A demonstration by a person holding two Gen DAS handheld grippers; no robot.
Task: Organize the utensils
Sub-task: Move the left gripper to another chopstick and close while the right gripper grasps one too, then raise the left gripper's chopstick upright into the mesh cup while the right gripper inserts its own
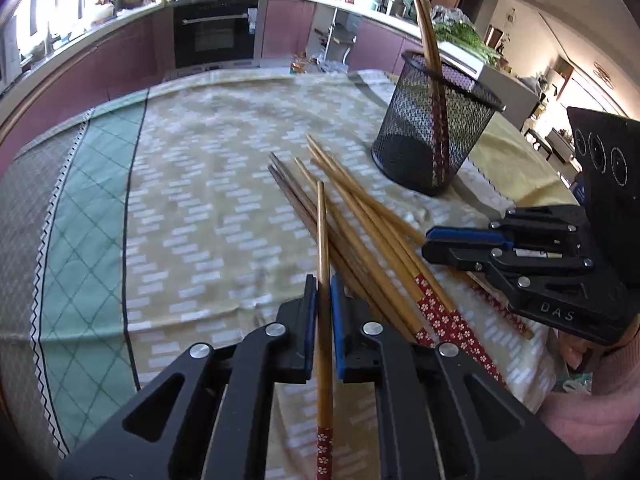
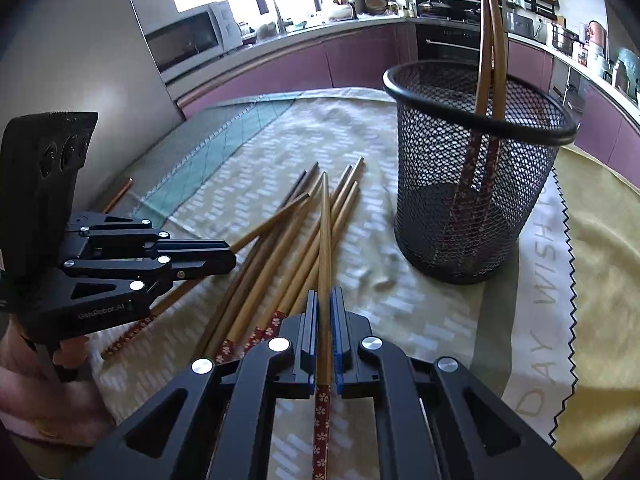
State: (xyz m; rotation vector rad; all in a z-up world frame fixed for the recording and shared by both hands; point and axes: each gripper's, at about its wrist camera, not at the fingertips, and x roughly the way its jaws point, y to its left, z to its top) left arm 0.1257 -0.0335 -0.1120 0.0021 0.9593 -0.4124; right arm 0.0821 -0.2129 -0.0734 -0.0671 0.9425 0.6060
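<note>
Your left gripper (image 1: 323,304) has its jaws closed almost fully on a single bamboo chopstick (image 1: 323,264). That chopstick runs forward between the blue pads, its red flower-patterned handle end pointing back toward you and its tip extending out over the pile.

Your right gripper (image 2: 324,320) is in the same condition: jaws nearly together, clamping a second chopstick (image 2: 325,248) that points forward along the fingers, red patterned end toward you.

The loose chopsticks (image 1: 360,220) lie fanned and crossing one another on the yellow patterned tablecloth (image 1: 200,184) that covers the table, between the two grippers. Most are light bamboo with red floral ends; a few are darker brown.

The black mesh holder (image 2: 476,184) stands upright on the table beyond the pile, to its right. Two chopsticks (image 2: 490,40) already stand in the holder, leaning against its rim with red ends down.
</note>
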